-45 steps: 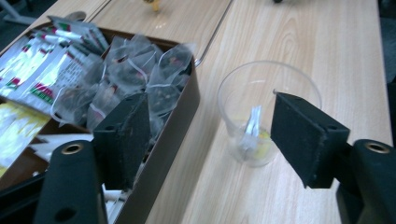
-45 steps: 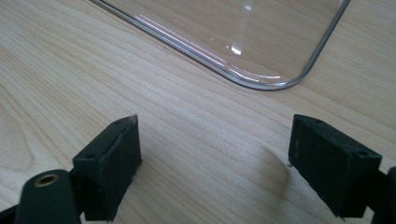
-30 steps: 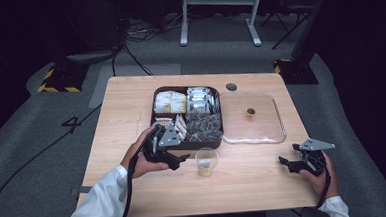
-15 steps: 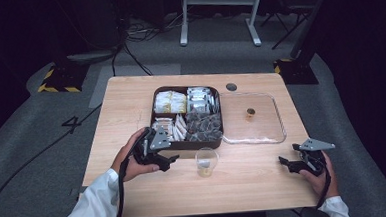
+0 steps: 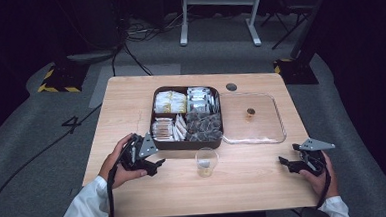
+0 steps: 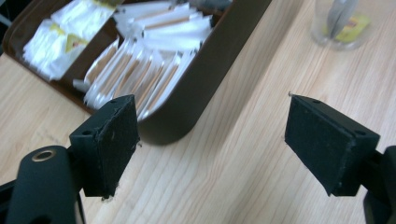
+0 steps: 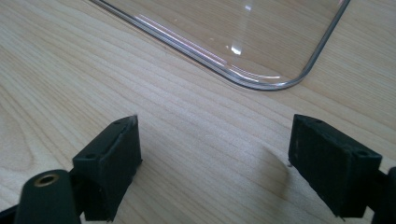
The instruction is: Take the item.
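A dark brown box (image 5: 158, 141) with compartments of tea bags and sachets sits mid-table; its near corner (image 6: 187, 121) shows in the left gripper view. A small clear cup (image 5: 206, 161) holding a tea bag stands in front of the box, also seen as the cup (image 6: 339, 25). My left gripper (image 5: 156, 165) is open and empty, low over the table just front-left of the box, jaws wide apart. My right gripper (image 5: 284, 162) is open and empty near the front right, short of the clear lid (image 5: 252, 118).
The clear lid (image 7: 243, 42) lies flat to the right of the box with a small brown knob (image 5: 250, 111) at its centre. A round cable hole (image 5: 231, 87) sits at the table's back. Bare wood (image 5: 245, 186) stretches between the two grippers.
My left gripper has drawn back from the box toward the table's front left. The right gripper has stayed put.
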Motion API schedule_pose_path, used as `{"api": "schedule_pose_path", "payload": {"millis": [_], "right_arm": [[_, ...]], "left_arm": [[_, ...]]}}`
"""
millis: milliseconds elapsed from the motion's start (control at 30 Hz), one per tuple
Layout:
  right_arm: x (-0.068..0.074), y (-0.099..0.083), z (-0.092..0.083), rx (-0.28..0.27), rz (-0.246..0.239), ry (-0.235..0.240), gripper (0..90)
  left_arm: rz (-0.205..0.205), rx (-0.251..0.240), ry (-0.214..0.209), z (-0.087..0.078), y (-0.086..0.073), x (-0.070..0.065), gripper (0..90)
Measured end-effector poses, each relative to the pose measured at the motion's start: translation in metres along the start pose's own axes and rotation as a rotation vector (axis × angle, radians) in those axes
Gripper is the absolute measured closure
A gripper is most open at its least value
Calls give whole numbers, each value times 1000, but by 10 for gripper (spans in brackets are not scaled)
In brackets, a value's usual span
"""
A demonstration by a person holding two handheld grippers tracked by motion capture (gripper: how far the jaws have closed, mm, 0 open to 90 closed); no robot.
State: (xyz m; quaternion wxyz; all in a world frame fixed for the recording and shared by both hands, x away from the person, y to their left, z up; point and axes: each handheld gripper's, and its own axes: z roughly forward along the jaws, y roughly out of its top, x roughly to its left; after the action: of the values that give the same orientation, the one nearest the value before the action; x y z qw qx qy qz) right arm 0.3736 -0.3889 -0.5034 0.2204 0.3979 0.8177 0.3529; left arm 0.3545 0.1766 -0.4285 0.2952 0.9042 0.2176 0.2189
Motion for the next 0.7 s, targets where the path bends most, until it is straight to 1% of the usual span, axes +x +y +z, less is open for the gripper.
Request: {"api": "schedule_pose_path", "payload": {"millis": [200, 233, 300, 400, 467, 567, 667, 700], "right_arm": [[0, 0, 0, 1, 1, 1, 172], [0, 0, 0, 1, 1, 1, 172], [0, 0, 0, 1, 1, 1, 172], [0, 0, 0, 1, 1, 1, 172], [0, 0, 0, 2, 2, 2, 172], [0, 0, 0, 2, 3, 2, 172], [0, 0, 0, 2, 3, 3, 172], [0, 0, 0, 3, 5, 3, 172]], "left_arm": [[-14, 42, 30, 1, -18, 2, 177], [-26, 47, 29, 2, -21, 3, 178], [-32, 54, 36, 2, -27, 5, 178], [-61, 67, 37, 4, -36, 8, 177], [-67, 74, 37, 4, -41, 10, 176], [-96, 66, 37, 4, -49, 13, 176], [-111, 77, 36, 5, -57, 16, 176], [-124, 77, 37, 5, -60, 17, 177]]}}
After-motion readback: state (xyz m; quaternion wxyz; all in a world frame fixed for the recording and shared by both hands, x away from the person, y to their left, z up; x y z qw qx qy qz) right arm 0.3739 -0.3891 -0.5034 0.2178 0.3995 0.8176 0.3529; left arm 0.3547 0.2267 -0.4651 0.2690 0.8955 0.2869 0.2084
